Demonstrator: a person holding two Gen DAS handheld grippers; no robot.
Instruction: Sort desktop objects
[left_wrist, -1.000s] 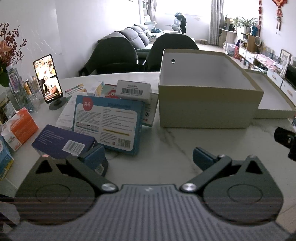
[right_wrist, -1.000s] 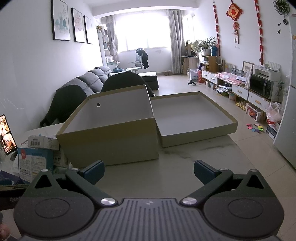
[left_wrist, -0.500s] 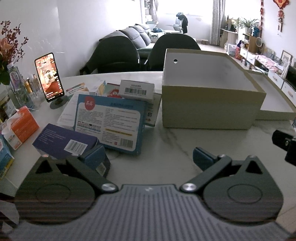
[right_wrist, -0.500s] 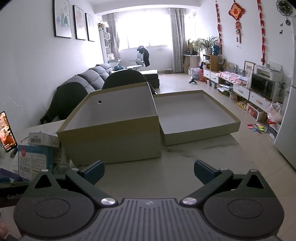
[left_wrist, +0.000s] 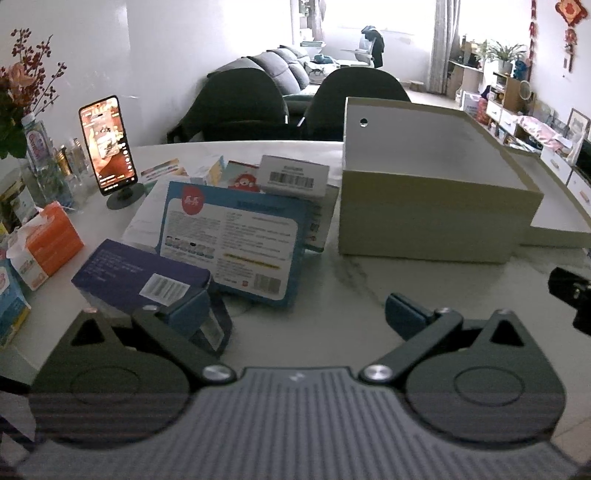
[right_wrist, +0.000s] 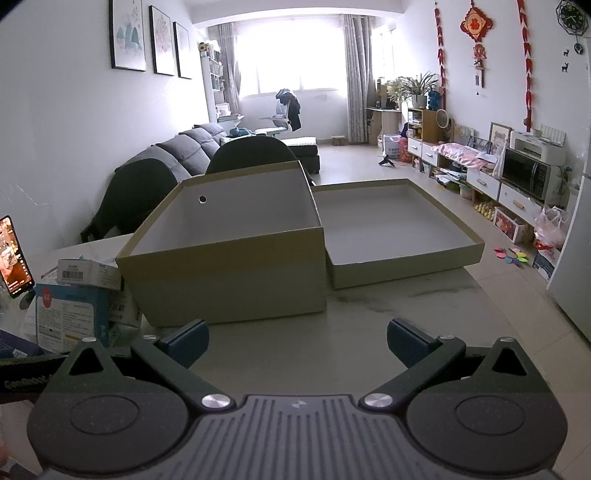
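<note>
A pile of boxes lies on the white marble table: a large blue box (left_wrist: 236, 243) leaning upright, a dark purple box (left_wrist: 140, 277) in front of it, and a white barcoded box (left_wrist: 293, 177) on top behind. An open tan cardboard box (left_wrist: 424, 199) stands to the right, empty inside, with its lid (right_wrist: 399, 236) upturned beside it. My left gripper (left_wrist: 299, 314) is open and empty, its left fingertip beside the purple box. My right gripper (right_wrist: 295, 341) is open and empty in front of the tan box (right_wrist: 229, 258).
A phone on a stand (left_wrist: 109, 147), bottles and flowers (left_wrist: 33, 147) and an orange tissue pack (left_wrist: 48, 243) stand at the table's left. Two dark chairs (left_wrist: 240, 107) sit behind the table. The right gripper's tip (left_wrist: 570, 291) shows at the left view's right edge.
The left gripper has shifted slightly left and closer to the box pile. The right gripper has barely moved. Both have stayed open.
</note>
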